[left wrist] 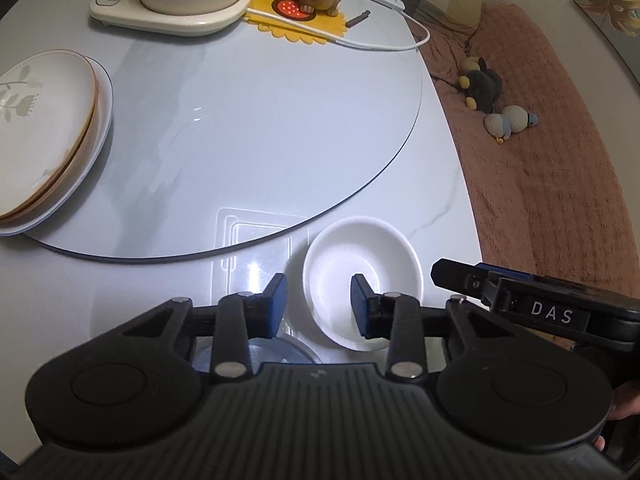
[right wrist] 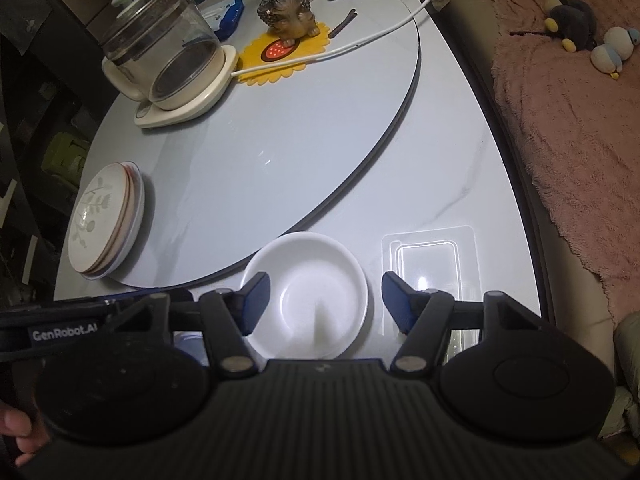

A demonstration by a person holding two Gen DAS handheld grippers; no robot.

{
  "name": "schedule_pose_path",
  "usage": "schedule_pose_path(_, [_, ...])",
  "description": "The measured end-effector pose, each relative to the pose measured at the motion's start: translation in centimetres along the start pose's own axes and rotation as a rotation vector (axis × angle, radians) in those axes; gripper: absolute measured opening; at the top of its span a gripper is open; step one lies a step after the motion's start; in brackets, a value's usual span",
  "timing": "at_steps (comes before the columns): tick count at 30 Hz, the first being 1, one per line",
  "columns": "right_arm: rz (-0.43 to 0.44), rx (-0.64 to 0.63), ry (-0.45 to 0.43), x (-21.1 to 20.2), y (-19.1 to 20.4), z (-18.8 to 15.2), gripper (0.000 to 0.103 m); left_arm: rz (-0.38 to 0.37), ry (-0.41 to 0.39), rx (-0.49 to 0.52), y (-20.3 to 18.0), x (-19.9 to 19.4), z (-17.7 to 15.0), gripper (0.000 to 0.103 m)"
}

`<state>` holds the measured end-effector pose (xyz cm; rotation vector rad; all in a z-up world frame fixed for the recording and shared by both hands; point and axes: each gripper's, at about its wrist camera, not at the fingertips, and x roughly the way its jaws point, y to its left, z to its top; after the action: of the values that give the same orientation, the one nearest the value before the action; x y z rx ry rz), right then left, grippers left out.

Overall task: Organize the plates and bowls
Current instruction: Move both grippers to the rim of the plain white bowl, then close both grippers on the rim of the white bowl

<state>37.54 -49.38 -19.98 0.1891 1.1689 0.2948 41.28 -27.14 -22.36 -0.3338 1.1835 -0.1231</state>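
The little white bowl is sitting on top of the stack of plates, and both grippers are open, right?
Not quite. The white bowl sits alone on the table's near edge, apart from the stack of plates on the turntable's left side, as the right wrist view shows. Both the left gripper and right gripper are open.

Bowl near edge was plain white, no pattern. Plate stack far left: top plate cream with grey-green leaf/flower print and a brown rim line; bottom plate white, thin blue rim. Worktop pale grey-white with faint marble veining. Mat yellow, scalloped, red dotted centre. Dog figurine brown-gold. Kettle base cream. Both claw bodies black, pads blue. Blanket dusty pink.
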Motion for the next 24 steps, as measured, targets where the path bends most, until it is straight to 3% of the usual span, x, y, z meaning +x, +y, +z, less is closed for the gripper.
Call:
schedule_pose_path(3, [-0.013,-0.008,0.024,1.7,-0.3,-0.4,0.055,0.017,0.000,0.015,0.1,1.6,-0.1,0.026])
schedule_pose_path(7, [-0.033,-0.025,0.041,3.7,-0.8,-0.9,0.052,0.000,0.011,0.018,0.7,3.7,-0.3,0.020])
schedule_pose_path(9, [-0.036,-0.017,0.050,4.6,-1.0,-1.1,0.045,-0.013,0.021,0.023,0.8,4.7,-0.3,0.018])
schedule_pose_path(18, [-0.021,0.009,0.047,6.5,-1.4,-1.9,0.032,-0.051,0.024,0.047,1.1,6.8,-0.5,0.017])
schedule_pose_path(24, [-0.015,0.032,0.031,6.0,-1.4,-2.1,0.032,-0.053,0.036,0.054,0.8,5.9,-0.6,0.017])
